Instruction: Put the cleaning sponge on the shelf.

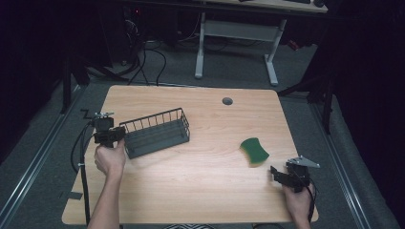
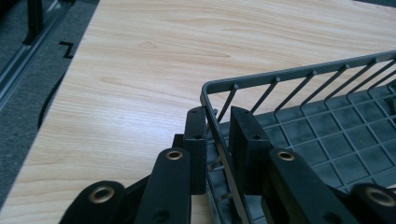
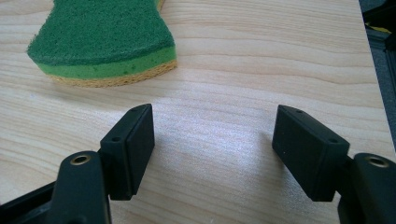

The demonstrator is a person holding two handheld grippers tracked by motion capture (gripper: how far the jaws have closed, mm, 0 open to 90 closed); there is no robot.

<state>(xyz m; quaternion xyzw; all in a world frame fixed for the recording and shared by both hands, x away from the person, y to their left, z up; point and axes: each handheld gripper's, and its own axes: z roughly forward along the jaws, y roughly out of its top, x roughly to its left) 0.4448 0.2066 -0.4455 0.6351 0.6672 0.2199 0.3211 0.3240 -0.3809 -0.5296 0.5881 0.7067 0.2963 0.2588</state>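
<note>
Left gripper (image 2: 218,135) at left of frame, fingers (image 2: 195,140) clamped on wire basket (image 1: 157,132) end wall. Right gripper (image 3: 215,149) at lower right, fingers (image 3: 133,144) spread wide, holding nothing. Green sponge (image 1: 254,151) on worktop (image 1: 205,181) just beyond.

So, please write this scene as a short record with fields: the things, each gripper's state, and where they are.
surface: wooden table
wire basket: dark grey, left part of table, nothing seen inside
sponge: green scouring top, yellow base, lying flat, right part of table
left gripper: jaws closed on basket's end wall near a corner
right gripper: jaws wide open, holding nothing, just short of sponge
contact: sponge untouched
</note>
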